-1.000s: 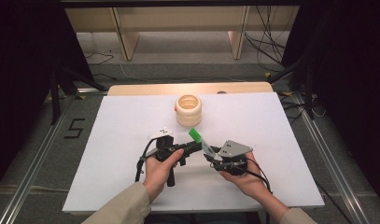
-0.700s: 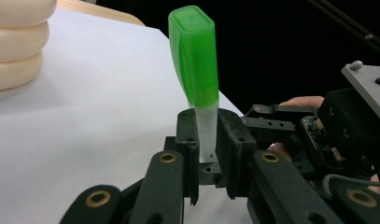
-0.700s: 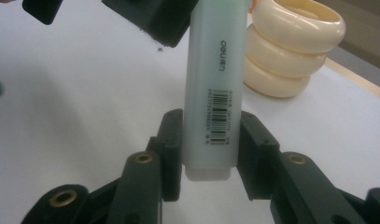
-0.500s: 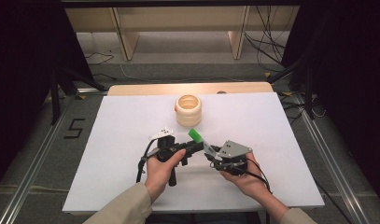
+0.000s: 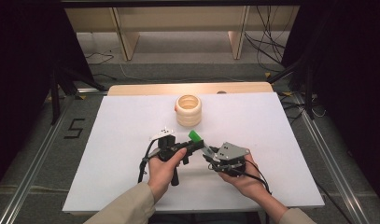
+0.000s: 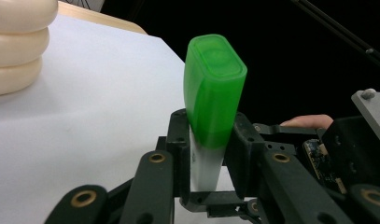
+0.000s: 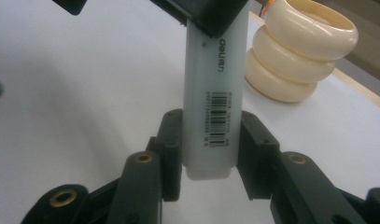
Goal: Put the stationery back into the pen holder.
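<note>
From the high view, the highlighter (image 5: pixel 200 143) lies slantwise above the white table (image 5: pixel 108 154), green cap away from the person, held between the left gripper (image 5: pixel 193 147) and right gripper (image 5: pixel 209 155); its barrel is mostly hidden by them.

In the left gripper view, the left jaws, which have just been closing, pinch the highlighter (image 6: pixel 211 121) around the cap's base, translucent green cap pointing up.

In the right gripper view, the right jaws clamp the white barcoded barrel (image 7: pixel 214 98), its top hidden by the other gripper. The ridged cream cup (image 7: pixel 299 51) stands well apart.
</note>
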Action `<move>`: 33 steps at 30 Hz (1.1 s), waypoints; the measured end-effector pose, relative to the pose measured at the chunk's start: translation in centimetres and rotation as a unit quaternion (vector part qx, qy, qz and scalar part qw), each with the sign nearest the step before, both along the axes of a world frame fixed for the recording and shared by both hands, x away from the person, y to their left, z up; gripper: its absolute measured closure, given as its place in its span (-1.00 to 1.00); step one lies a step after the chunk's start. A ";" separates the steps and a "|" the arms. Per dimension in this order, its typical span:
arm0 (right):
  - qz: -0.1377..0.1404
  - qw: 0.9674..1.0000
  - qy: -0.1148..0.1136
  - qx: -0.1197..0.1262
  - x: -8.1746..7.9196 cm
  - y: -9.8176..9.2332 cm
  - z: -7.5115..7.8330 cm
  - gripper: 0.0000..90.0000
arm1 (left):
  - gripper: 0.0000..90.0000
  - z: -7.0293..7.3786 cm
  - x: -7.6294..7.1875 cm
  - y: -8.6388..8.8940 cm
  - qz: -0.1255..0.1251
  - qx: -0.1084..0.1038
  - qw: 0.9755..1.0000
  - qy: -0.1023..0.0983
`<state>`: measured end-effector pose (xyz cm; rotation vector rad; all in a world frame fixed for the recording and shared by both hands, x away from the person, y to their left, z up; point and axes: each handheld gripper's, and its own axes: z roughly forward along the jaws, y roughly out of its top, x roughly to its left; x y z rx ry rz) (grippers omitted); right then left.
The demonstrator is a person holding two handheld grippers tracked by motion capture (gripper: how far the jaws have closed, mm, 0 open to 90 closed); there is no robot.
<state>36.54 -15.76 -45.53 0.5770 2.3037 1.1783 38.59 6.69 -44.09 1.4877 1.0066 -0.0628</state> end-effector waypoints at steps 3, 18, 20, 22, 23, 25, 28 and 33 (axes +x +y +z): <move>0.002 1.000 0.005 0.006 0.0 0.0 -0.1 0.34 | 0.65 0.1 0.0 0.0 -0.001 0.014 1.000 -0.014; -0.022 0.998 0.044 0.044 0.5 -0.8 0.0 -0.29 | 0.66 1.1 0.7 1.1 0.035 0.075 0.994 -0.069; -0.025 0.998 0.048 0.045 0.6 -1.0 0.0 -0.31 | 0.66 1.2 0.9 1.3 0.040 0.084 0.993 -0.074; -0.028 0.997 0.053 0.049 0.6 -1.1 0.0 -0.33 | 0.66 1.3 1.3 1.5 0.047 0.092 0.992 -0.079; -0.030 0.997 0.052 0.050 0.6 -1.1 0.0 -0.33 | 0.66 1.4 1.4 1.6 0.051 0.094 0.991 -0.079; -0.031 0.997 0.054 0.053 0.6 -1.3 0.0 -0.34 | 0.66 1.5 1.8 1.8 0.055 0.100 0.990 -0.082; -0.034 0.996 0.056 0.056 0.7 -1.5 0.0 -0.36 | 0.66 1.7 2.4 2.1 0.064 0.107 0.988 -0.086; -0.038 0.996 0.061 0.059 0.7 -1.7 0.0 -0.37 | 0.66 2.2 3.3 2.4 0.074 0.115 0.987 -0.089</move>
